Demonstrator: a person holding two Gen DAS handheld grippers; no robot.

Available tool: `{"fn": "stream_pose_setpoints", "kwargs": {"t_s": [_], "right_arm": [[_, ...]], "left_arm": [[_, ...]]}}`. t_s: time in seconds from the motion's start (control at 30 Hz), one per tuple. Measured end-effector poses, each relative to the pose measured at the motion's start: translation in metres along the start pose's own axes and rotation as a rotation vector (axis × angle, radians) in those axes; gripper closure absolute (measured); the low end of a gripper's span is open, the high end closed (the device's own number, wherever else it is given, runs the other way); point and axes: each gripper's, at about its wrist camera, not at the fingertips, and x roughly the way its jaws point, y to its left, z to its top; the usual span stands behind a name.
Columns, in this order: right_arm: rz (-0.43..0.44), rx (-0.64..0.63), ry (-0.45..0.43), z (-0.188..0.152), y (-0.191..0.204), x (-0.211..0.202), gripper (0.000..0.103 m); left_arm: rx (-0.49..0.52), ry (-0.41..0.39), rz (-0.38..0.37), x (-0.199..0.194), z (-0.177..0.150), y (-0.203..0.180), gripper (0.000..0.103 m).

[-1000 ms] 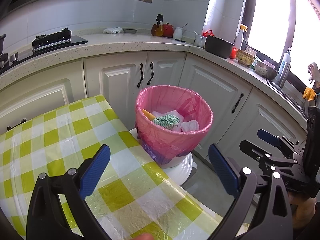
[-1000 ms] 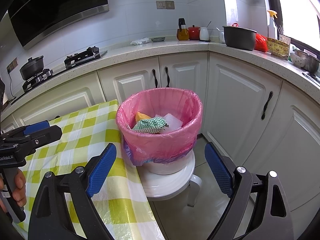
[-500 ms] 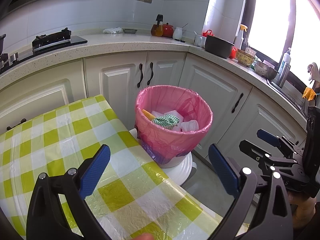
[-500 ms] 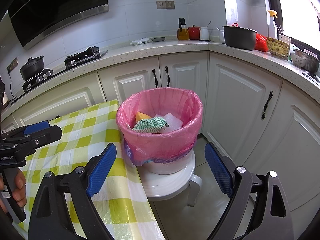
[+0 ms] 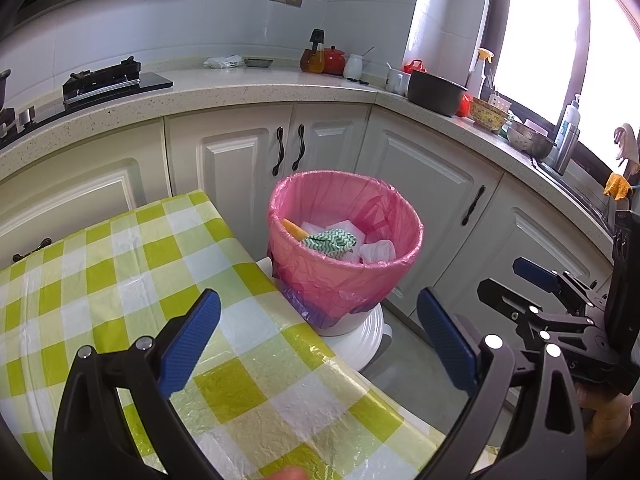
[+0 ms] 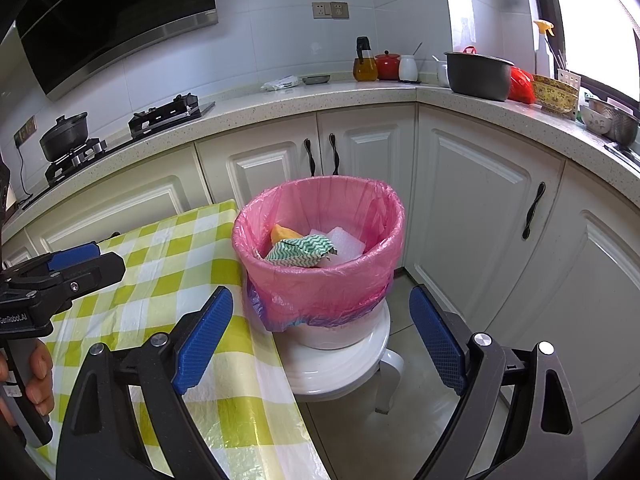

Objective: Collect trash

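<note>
A bin with a pink bag stands on a white stool beside the table. Inside lie a green-and-white zigzag cloth, an orange piece and white crumpled trash. My left gripper is open and empty above the table's corner, short of the bin. My right gripper is open and empty, in front of the bin and stool. The right gripper shows at the right of the left wrist view; the left gripper shows at the left of the right wrist view.
A table with a green-and-white checked cloth sits left of the bin. White cabinets and a speckled counter wrap around behind, with a stove, a dark pot and jars on it.
</note>
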Motion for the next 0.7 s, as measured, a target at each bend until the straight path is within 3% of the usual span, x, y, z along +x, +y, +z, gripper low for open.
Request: {"fn": "stream_pose_setpoints", "kwargs": {"t_s": [0.7], "right_arm": [[0.000,0.000,-0.001,0.0008,0.0012,-0.0006,0.018]], "left_arm": [[0.001,-0.001,-0.003,0.0000,-0.0009,-0.0009,0.007]]}}
